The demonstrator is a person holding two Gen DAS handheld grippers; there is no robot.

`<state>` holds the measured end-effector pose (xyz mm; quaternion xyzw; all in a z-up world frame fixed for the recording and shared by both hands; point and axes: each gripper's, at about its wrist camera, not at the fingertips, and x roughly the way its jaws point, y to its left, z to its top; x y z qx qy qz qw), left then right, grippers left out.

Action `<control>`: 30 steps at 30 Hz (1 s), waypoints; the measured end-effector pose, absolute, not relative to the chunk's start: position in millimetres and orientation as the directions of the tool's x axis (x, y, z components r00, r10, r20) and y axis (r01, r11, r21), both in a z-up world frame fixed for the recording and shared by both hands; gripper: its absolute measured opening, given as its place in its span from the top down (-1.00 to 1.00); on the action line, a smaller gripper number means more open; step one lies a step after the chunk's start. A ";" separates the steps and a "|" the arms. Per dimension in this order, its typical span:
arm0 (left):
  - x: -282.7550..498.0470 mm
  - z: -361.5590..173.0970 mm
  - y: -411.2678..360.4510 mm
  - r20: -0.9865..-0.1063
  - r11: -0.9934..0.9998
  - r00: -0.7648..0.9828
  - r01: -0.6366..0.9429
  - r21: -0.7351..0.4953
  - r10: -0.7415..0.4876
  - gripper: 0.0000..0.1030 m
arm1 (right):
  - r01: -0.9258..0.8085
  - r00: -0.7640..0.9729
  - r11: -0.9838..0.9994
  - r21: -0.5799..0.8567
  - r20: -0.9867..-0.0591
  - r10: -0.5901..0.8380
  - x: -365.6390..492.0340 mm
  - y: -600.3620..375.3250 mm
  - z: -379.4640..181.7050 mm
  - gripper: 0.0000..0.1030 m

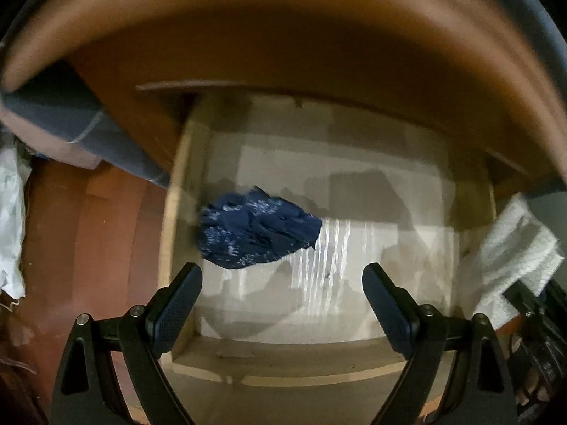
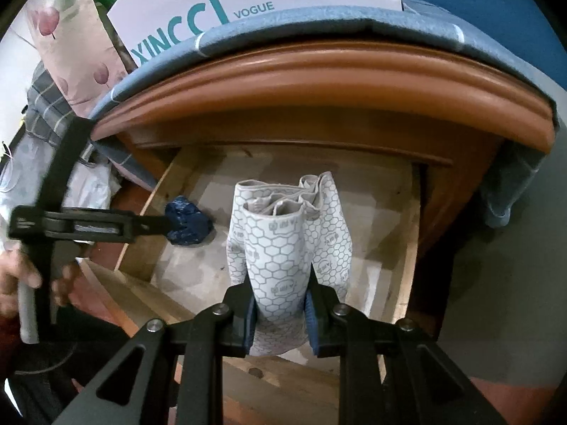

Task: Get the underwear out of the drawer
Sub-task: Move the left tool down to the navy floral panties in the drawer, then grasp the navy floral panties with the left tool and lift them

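The wooden drawer (image 1: pixel 184 191) stands pulled open under the brown cabinet top. A crumpled dark blue piece of underwear (image 1: pixel 257 228) lies at the drawer's left side on its pale bottom. My left gripper (image 1: pixel 281 290) is open and empty, just in front of the blue piece. It also shows in the right wrist view (image 2: pixel 156 225), beside the blue underwear (image 2: pixel 189 221). My right gripper (image 2: pixel 280 313) is shut on a white piece of underwear with a grey hexagon print (image 2: pixel 280 248) and holds it over the drawer (image 2: pixel 407 248). It shows at the left wrist view's right edge (image 1: pixel 510 255).
The brown cabinet top (image 2: pixel 319 81) overhangs the drawer's back, covered by a blue cloth (image 2: pixel 319 24). A white bag with teal lettering (image 2: pixel 212 10) stands on it. Reddish floor (image 1: pixel 88 241) lies left of the drawer, with a white plastic bag (image 1: pixel 10 219).
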<state>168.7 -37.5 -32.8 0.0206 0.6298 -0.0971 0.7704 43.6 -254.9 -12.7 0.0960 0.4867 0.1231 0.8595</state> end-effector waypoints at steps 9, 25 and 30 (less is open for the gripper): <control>180.8 -56.7 -56.3 -0.984 0.973 0.166 0.231 -0.030 -0.069 -0.72 | -0.104 0.531 0.943 0.317 -0.784 0.322 37.7 -271.5 0.9 0.57; 173.1 -83.5 -71.5 -0.993 0.819 0.119 0.569 0.069 0.000 -0.59 | -0.084 0.533 0.934 0.348 -0.776 0.337 35.7 -280.6 2.0 0.57; 174.9 -88.1 -77.3 -0.993 0.762 0.114 0.640 0.105 0.041 -0.58 | -0.085 0.524 0.938 0.336 -0.786 0.329 36.2 -278.2 -0.4 0.57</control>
